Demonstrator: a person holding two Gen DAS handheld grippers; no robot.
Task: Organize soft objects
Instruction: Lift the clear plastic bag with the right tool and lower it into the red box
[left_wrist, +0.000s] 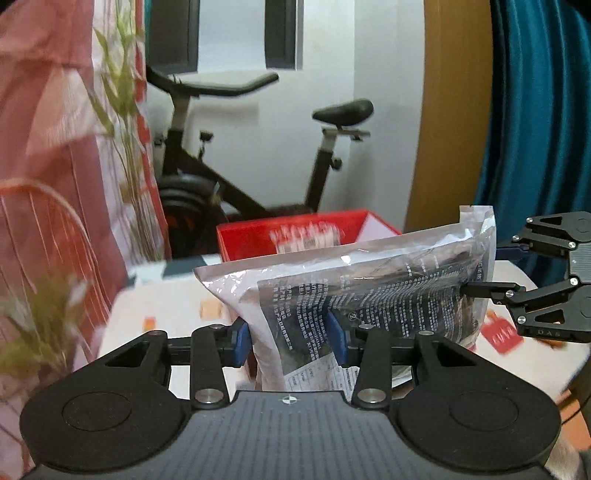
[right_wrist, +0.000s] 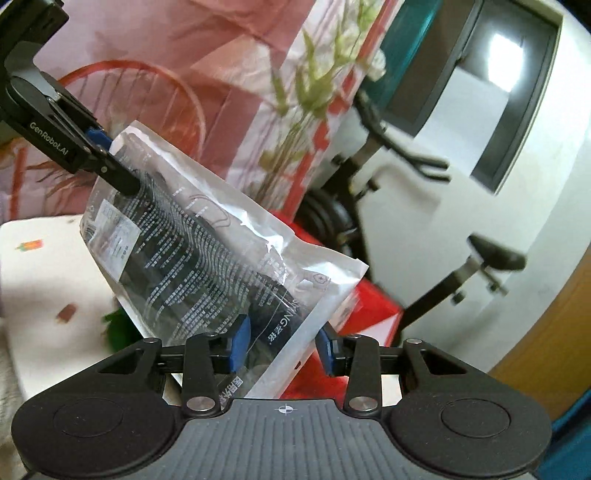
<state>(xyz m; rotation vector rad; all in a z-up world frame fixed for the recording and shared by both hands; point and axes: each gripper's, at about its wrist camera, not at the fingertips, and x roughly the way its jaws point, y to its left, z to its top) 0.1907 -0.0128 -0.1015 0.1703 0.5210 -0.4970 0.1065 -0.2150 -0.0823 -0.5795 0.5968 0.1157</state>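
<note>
A clear plastic packet (left_wrist: 369, 291) with a dark folded garment inside and printed text hangs in the air above the white table (left_wrist: 166, 314). At the bottom of the left wrist view, my left gripper (left_wrist: 290, 341) is shut on the packet's near end, its blue pads pressing both sides. My right gripper (left_wrist: 484, 271) clamps the packet's far right end. In the right wrist view the packet (right_wrist: 207, 243) slants from upper left to lower right. There my right gripper (right_wrist: 283, 345) is shut on its lower end and my left gripper (right_wrist: 118, 162) holds the upper left corner.
A red open box (left_wrist: 295, 236) stands at the table's far edge, with an exercise bike (left_wrist: 221, 184) behind it. A pink patterned curtain (left_wrist: 55, 184) hangs at the left and a teal curtain (left_wrist: 535, 110) at the right. A small red card (left_wrist: 502, 334) lies on the table.
</note>
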